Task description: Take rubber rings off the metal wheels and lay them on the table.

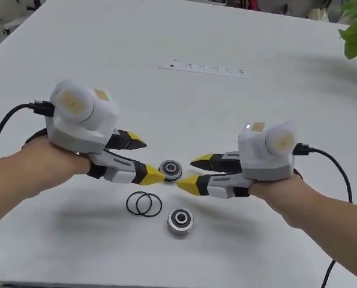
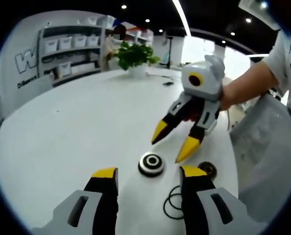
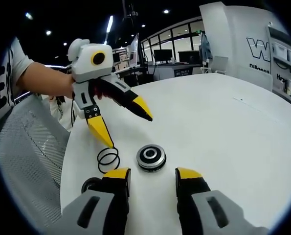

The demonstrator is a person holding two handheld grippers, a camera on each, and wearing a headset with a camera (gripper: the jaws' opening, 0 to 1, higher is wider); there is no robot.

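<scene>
1. Rubber rings (image 1: 144, 204), two overlapping, lie on the white desk (image 1: 106, 54) just beside a metal wheel (image 1: 180, 221).
2. Left hand-held gripper (image 1: 152, 159) and right hand-held gripper (image 1: 187, 173) gape wide, empty, flanking a second metal wheel (image 1: 170, 170).
3. Farther back are a power strip (image 1: 205, 68) and a plant (image 1: 355, 30); shelves (image 2: 72, 54) line the room.

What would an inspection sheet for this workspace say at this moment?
Surface: white table, smooth, nothing spilled on it.
Job's things: two metal wheels, one between the gripper tips, one nearer the person; two black rubber rings lying overlapped on the table. Cannot tell whether rings remain on either wheel.
Clutter: white power strip on the far side.
Grippers: left gripper and right gripper both open, holding nothing, tips facing each other.
Cables: a black cable from the left gripper, another from the right.
Surroundings: plant; shelves.
</scene>
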